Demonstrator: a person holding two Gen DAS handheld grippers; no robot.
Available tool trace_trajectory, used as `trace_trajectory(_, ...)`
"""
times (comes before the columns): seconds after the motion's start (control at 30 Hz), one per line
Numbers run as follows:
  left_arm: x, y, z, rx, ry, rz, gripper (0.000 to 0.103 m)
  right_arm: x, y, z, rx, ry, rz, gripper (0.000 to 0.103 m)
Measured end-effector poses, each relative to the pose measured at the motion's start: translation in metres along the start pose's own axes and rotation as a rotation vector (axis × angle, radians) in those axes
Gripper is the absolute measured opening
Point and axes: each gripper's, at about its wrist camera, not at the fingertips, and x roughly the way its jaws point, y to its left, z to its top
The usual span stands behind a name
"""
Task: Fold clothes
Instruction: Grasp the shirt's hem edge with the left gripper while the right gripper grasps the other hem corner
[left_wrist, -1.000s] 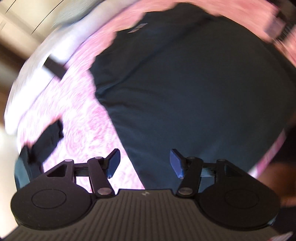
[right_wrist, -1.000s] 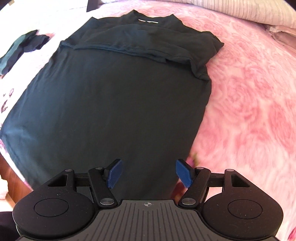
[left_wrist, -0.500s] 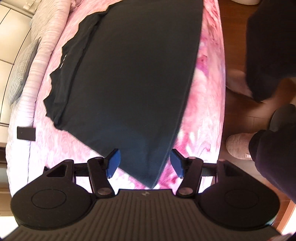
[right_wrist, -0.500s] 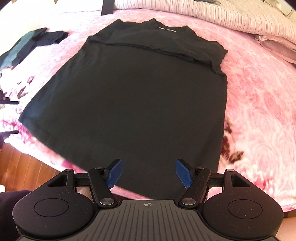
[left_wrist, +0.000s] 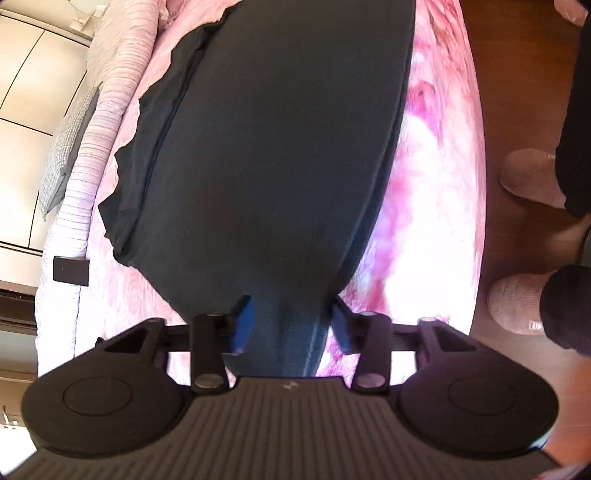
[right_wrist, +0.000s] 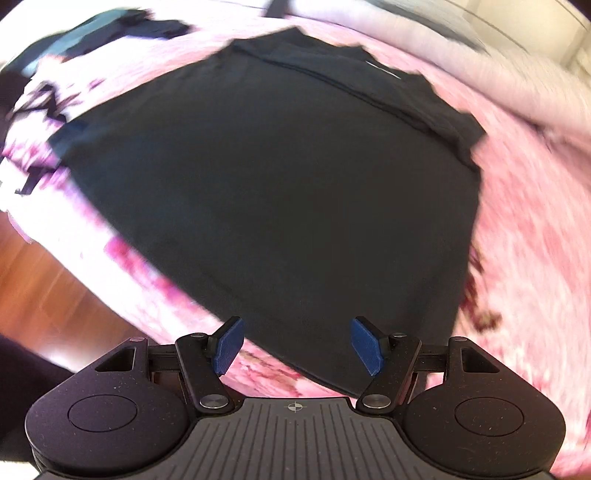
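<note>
I have my left gripper (left_wrist: 291, 325) low over a bottom corner of the dark T-shirt (left_wrist: 273, 155), its 2 fingers spread with bunched cloth between them, not yet pinched. My right gripper (right_wrist: 297, 345) hangs spread above the hem, I judge to lift both corners together. The shirt lies flat, sleeves tucked, on a pink floral bedspread (right_wrist: 528, 229) above wood floor (left_wrist: 517, 92).
</note>
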Motion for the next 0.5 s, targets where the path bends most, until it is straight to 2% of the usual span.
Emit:
trace_trajectory(0.07,-0.001,0.001,0.001,0.012,0.0,-0.009,0.037,0.002,0.016,-0.002,-0.081,-0.03,0.006,0.068)
trace_trajectory(0.13,-0.002,0.003,0.003,0.008,0.0,-0.033,0.021,0.004,0.035,-0.002,-0.173,-0.078,0.0,0.068)
trace_trajectory(0.17,-0.003,0.004,0.004,0.006,-0.001,-0.046,0.009,0.005,0.047,-0.001,-0.218,-0.107,-0.002,0.068)
trace_trajectory(0.2,-0.004,0.01,0.004,-0.025,-0.004,-0.059,0.006,0.006,0.058,0.0,-0.262,-0.135,-0.004,0.068)
trace_trajectory(0.4,-0.014,0.06,0.003,-0.304,-0.034,-0.139,0.004,0.027,0.119,0.012,-0.398,-0.297,0.028,0.068)
trace_trajectory(0.5,-0.019,0.086,0.003,-0.444,-0.049,-0.178,0.004,0.047,0.137,0.018,-0.415,-0.337,-0.032,0.068)
